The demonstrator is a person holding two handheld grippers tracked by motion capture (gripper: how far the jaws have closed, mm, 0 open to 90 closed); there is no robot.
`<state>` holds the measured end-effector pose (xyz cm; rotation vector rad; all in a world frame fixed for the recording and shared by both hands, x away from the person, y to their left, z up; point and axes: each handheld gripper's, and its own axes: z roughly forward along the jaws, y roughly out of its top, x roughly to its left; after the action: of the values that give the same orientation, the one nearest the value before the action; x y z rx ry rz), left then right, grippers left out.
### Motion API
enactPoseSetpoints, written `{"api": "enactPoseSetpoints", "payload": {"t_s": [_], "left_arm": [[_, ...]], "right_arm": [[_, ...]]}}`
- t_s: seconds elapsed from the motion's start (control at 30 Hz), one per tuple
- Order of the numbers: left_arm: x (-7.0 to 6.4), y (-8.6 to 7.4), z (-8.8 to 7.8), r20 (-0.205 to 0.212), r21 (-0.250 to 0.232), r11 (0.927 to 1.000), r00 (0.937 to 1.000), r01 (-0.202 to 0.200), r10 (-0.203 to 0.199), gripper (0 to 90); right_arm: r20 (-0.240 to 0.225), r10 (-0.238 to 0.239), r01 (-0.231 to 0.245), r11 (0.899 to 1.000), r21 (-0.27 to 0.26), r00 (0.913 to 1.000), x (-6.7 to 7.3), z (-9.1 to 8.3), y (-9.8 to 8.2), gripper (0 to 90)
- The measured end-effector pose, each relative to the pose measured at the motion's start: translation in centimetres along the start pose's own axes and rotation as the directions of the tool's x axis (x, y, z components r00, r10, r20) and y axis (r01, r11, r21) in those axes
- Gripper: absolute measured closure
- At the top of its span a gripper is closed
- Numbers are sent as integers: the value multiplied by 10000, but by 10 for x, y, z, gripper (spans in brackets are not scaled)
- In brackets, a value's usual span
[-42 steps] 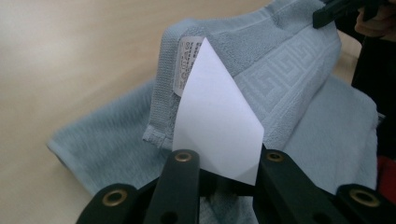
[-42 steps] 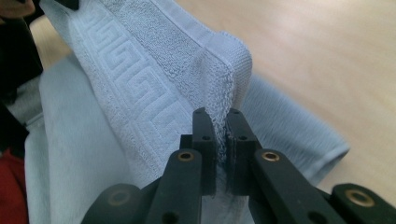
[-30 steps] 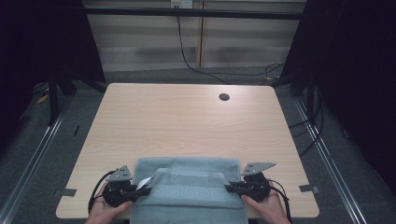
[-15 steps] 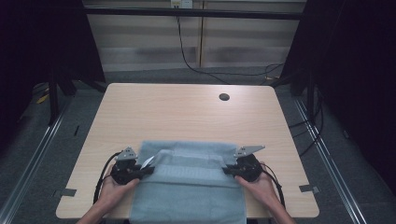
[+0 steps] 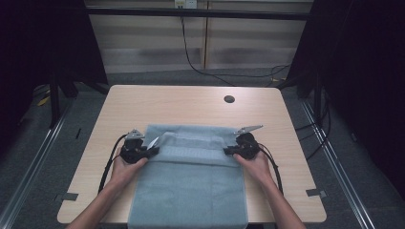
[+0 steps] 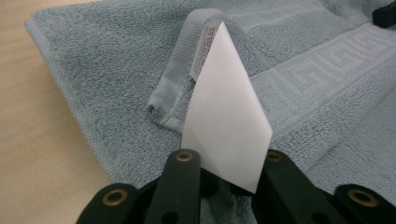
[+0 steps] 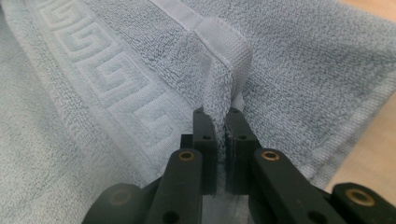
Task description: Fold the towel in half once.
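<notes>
Soft grey-blue terry towel [image 5: 191,176] with woven key-pattern band, folded, drapes over near edge of pale wood-grain table [image 5: 191,107]. Left gripper [image 5: 152,150] clamps its corner hem beside white paper tag [image 6: 229,126]; right gripper [image 5: 228,150] clamps opposite corner. Beyond towel: round black grommet [image 5: 229,99], dark carpet, cables.

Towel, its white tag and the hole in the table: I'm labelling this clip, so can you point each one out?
towel [image 5: 191,191], high view, flat middle of the cloth.
white tag [image 6: 226,121], left gripper view, centre of the tag.
hole [image 5: 229,99], high view, dark round opening in the table top.
</notes>
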<state>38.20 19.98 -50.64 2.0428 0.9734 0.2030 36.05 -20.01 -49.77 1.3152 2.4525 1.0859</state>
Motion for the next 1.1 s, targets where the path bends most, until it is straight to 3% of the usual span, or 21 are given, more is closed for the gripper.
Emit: {"api": "enactPoseSetpoints", "payload": {"t_s": [0.2,0.43,0.57,0.73,0.87,0.97,1.03,1.1], "left_arm": [[18,18,12,43,280,9994,9998,202,-203,835],[29,31,25,-341,266,9993,9991,251,-242,835],[33,35,31,-471,115,9996,9986,255,-250,835],[40,43,38,-832,130,9993,9960,337,-325,835],[43,43,37,-686,77,9982,9959,590,-584,832],[41,44,34,-728,116,9970,9945,770,-759,831],[39,45,29,-686,219,9979,9959,606,-590,833],[36,48,22,-532,-67,9984,9969,570,-572,833]], "right_arm": [[263,236,-236,9997,14,9994,-15,12,17,853],[288,494,-486,9985,-266,9984,-24,19,23,853],[467,522,-513,9985,-191,9975,-30,23,31,853],[791,863,-828,9955,-460,9931,-38,33,41,853],[932,1049,-1001,9935,-545,9901,-39,36,44,853],[987,832,-775,9952,-598,9916,-37,34,44,852],[842,704,-653,9960,-610,9940,-35,30,46,854],[682,668,-605,9941,-896,9954,-34,21,49,853]]}}
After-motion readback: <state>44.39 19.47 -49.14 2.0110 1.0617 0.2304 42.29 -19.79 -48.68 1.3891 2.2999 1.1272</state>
